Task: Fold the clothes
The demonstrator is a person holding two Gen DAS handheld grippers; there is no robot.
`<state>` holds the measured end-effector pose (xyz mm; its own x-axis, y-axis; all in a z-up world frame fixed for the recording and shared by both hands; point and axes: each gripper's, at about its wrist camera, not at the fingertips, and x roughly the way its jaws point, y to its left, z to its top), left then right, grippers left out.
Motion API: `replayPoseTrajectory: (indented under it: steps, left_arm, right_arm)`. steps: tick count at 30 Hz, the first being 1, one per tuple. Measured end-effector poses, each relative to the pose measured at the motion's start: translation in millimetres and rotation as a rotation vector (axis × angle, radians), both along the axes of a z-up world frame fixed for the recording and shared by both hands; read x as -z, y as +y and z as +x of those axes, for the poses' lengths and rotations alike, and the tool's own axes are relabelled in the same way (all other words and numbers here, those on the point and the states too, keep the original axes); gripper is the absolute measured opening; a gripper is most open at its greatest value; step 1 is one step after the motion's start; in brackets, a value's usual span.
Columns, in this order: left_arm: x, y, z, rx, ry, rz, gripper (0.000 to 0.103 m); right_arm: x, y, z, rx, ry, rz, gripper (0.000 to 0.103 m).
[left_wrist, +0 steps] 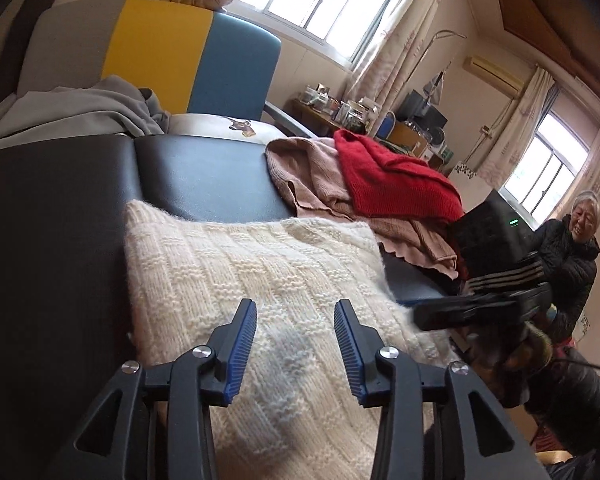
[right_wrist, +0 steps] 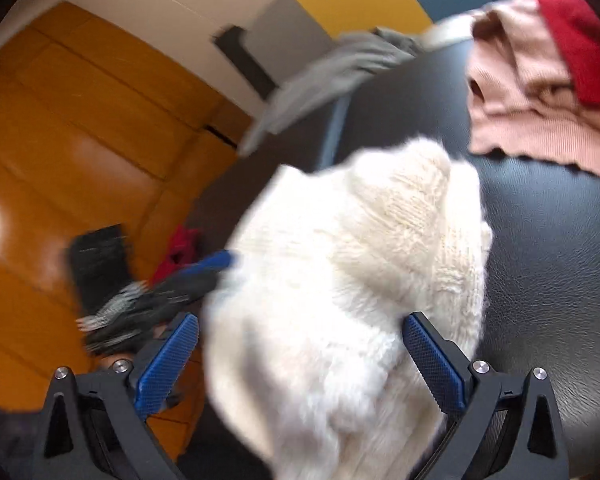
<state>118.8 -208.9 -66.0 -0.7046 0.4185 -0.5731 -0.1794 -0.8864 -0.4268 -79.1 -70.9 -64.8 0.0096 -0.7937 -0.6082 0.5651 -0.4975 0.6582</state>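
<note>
A cream knit sweater lies folded on a black leather surface. My left gripper hovers over its near part, open, with the knit showing between the blue pads and nothing pinched. From the right, one dark finger of the other gripper reaches in at the sweater's edge. In the right wrist view the same sweater bulges up between the jaws of my right gripper, which stand wide open and do not press on it. The left gripper's blue finger shows blurred at the sweater's left side.
A pink garment and a red sweater are piled at the back right of the surface. A grey garment lies at the back left by a grey, yellow and blue chair back. A person sits at the right. Orange wooden floor lies past the left edge.
</note>
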Motion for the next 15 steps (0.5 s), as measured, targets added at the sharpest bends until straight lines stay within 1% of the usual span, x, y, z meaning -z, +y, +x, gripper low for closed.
replayPoseTrajectory:
  steps: [1,2,3,4,5,6,7,8,9,10,11,12,13,14,15]
  left_arm:
    - [-1,-2,1,-0.008,0.002,0.007,0.042]
    - [-2,-3,2,-0.016,0.004,0.015,0.043]
    - [-4,-3,2,-0.023,0.012,0.022,0.043]
    - [-7,-3,2,-0.029,0.021,0.029,0.043]
    - [-9,-1,3,-0.029,0.032,0.029,0.044]
    - [-12,2,3,-0.024,0.044,0.024,0.044]
    - [-14,5,3,-0.017,0.055,0.017,0.046]
    - [-14,9,2,-0.003,0.058,0.004,0.048]
    - [-10,13,-1,0.007,0.045,-0.013,0.048]
    - [-3,19,-5,0.014,0.021,-0.023,0.048]
    - [6,24,-10,0.021,-0.011,-0.031,0.048]
    - [11,30,-10,0.010,-0.018,-0.054,0.048]
    - [17,35,-11,0.000,-0.025,-0.076,0.049]
    - [21,41,-12,-0.008,-0.032,-0.095,0.055]
    - [20,46,-13,-0.003,-0.034,-0.099,0.059]
  right_arm:
    - [0,-4,0,0.011,0.011,0.023,0.102]
    - [0,-7,0,0.022,0.022,0.046,0.098]
    - [-3,-10,1,0.026,0.047,0.073,0.077]
    - [-7,-11,4,0.022,0.090,0.105,0.049]
    - [-15,-11,9,0.023,0.140,0.134,0.039]
    - [-27,-9,14,0.029,0.200,0.161,0.033]
    - [-35,-9,20,0.027,0.270,0.208,0.032]
    - [-41,-9,27,0.015,0.352,0.282,0.030]
    - [-39,-9,31,0.004,0.399,0.347,0.027]
    - [-26,-6,30,-0.004,0.383,0.396,0.027]
    - [-13,1,25,-0.002,0.356,0.410,0.027]
    - [-7,9,20,0.014,0.341,0.398,0.027]
    - [-1,17,15,0.030,0.327,0.385,0.032]
    - [5,25,10,0.045,0.312,0.373,0.039]
    - [9,31,5,0.061,0.305,0.369,0.059]
